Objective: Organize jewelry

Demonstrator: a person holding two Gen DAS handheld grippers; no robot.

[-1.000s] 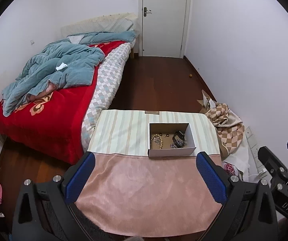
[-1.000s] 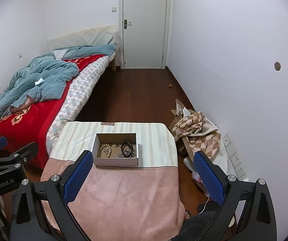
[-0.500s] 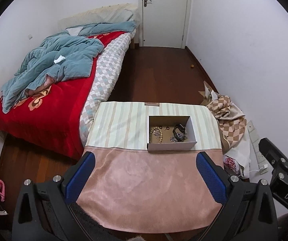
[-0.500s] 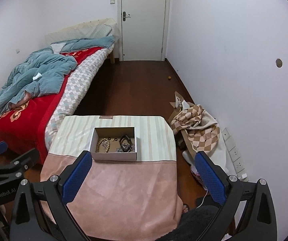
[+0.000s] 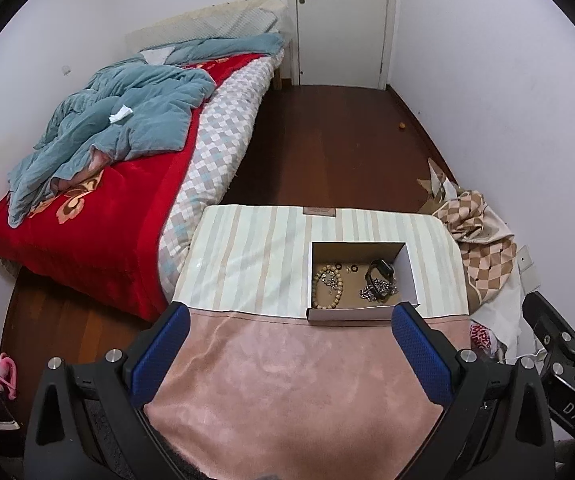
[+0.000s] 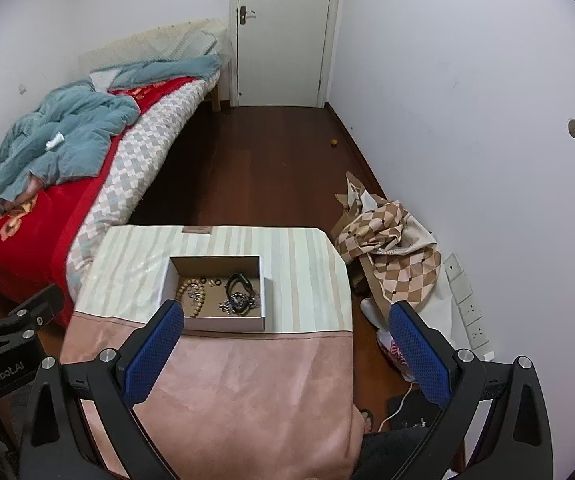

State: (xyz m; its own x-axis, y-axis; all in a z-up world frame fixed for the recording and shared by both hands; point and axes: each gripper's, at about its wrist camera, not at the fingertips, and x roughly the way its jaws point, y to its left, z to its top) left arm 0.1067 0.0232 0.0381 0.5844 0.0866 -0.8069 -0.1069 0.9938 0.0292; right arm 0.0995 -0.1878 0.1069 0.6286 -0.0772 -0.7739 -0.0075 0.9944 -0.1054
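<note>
Each hand-held gripper [image 5: 289, 348] [image 6: 287, 346] has black arms, blue textured pads, silver screws.

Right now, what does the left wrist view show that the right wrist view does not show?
Only the left wrist view shows the pink item on the floor beside the bed, and the left gripper, open and empty.

Only the right wrist view shows the round hole in the wall, the white cable on the floor, and the right gripper, open and empty.

Both show the cardboard box holding a bead bracelet and a black watch, the striped cloth and the checkered fabric.
</note>
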